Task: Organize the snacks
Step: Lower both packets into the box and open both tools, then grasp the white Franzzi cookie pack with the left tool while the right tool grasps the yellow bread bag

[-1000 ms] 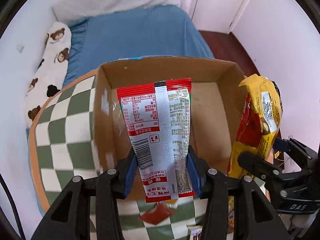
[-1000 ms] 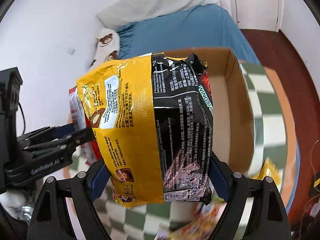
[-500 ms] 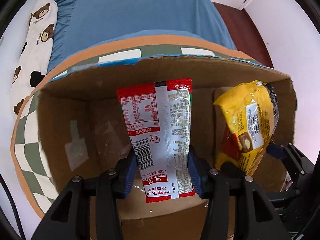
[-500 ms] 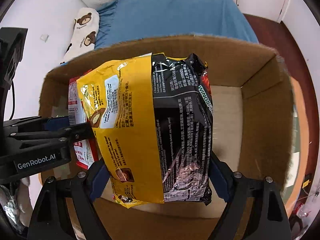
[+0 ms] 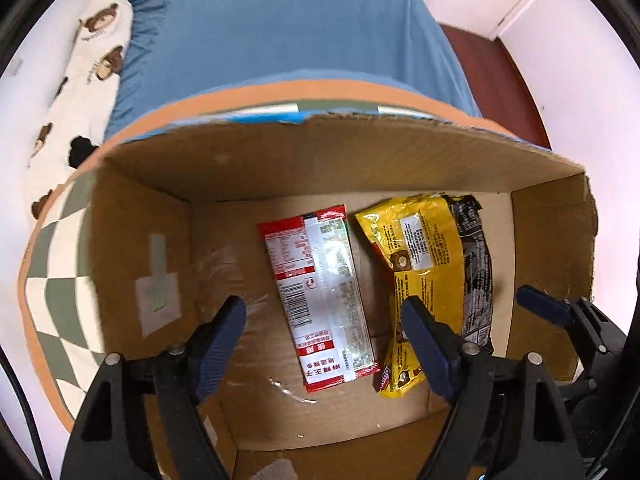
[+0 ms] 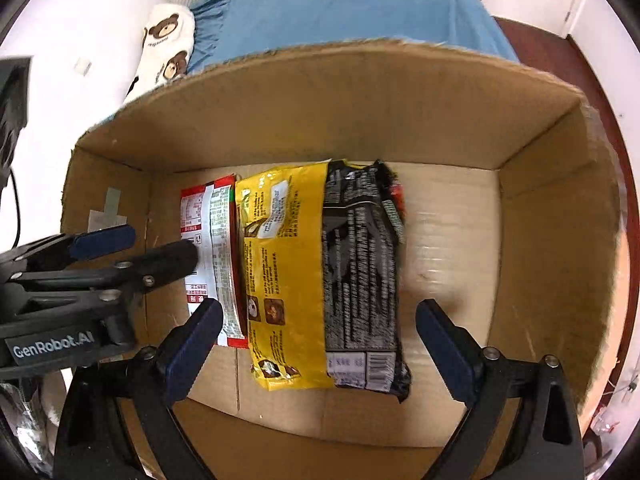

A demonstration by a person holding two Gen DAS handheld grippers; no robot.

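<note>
Both snacks are lying flat on the floor of the cardboard box [image 5: 340, 156], so the release step of this round of organizing is being finished. The left tool [image 5: 324, 344] is hanging over the red-and-white packet [image 5: 320, 296], its jaws having just been opening and now standing apart on either side of the packet without pressing it. The right tool [image 6: 318, 350] is hovering over the yellow-and-black bag [image 6: 320, 276], its jaws also having just been widening and now standing clear of the bag's edges. The two packs are resting side by side, touching or very nearly so, toward the left and middle of the box floor, while the right part of the floor is lying bare. The box is sitting on a checkered tabletop [image 5: 52, 292] with a blue bed [image 5: 288, 28] beyond it. The next move, as I judge it, is calling for both tools to be lifted straight up past the box walls without snagging a wrapper, then sent toward whatever snacks are waiting outside the box, which these views are not showing.
</note>
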